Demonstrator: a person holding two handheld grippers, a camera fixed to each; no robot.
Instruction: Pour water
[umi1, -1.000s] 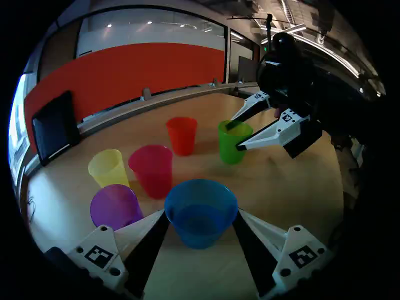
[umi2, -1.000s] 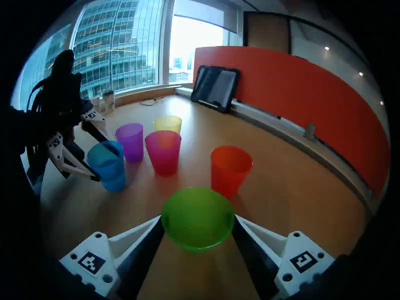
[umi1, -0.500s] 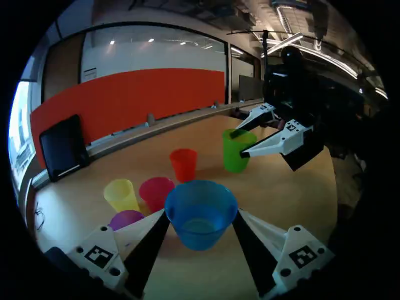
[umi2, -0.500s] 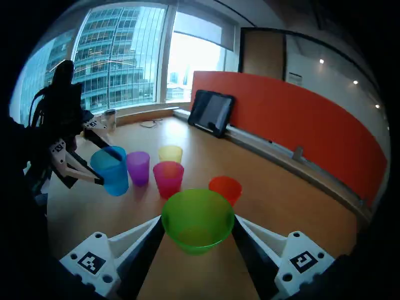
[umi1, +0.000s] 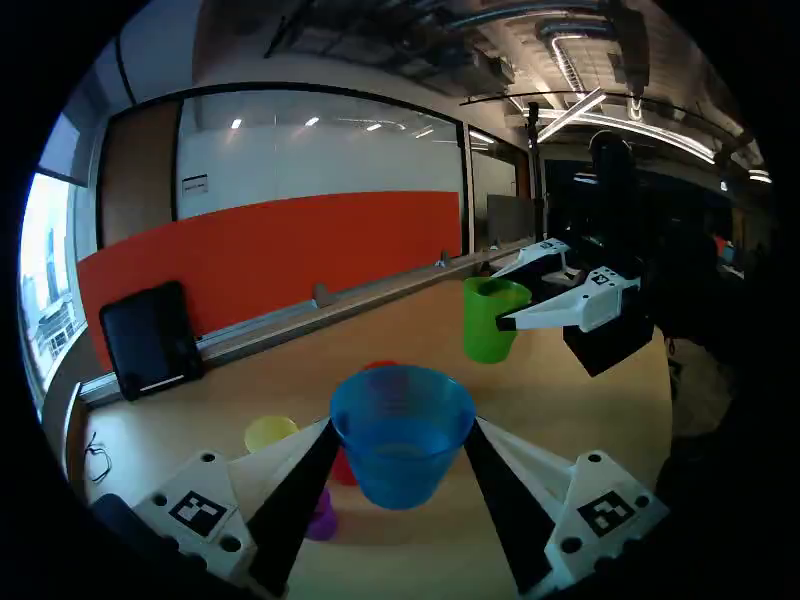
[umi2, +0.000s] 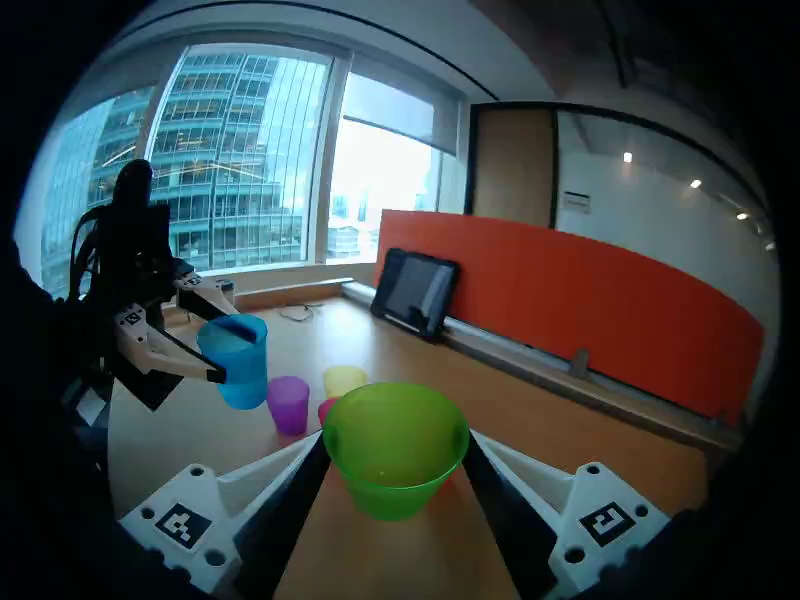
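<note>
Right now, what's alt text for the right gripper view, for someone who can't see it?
The right gripper holds a green cup between its fingers above a wooden table. Farther left, the left gripper holds a blue cup; a purple cup and a yellow cup stand on the table below. Tall windows behind.

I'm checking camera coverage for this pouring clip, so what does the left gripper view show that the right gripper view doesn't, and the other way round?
Left gripper view: ceiling strip lights, with the left gripper shut on the blue cup up close. Right gripper view: tall windows onto high-rise towers, with the right gripper shut on the green cup up close. Shared: both held cups, the yellow cup, purple cup, black tablet, orange wall panel and wooden table.
</note>
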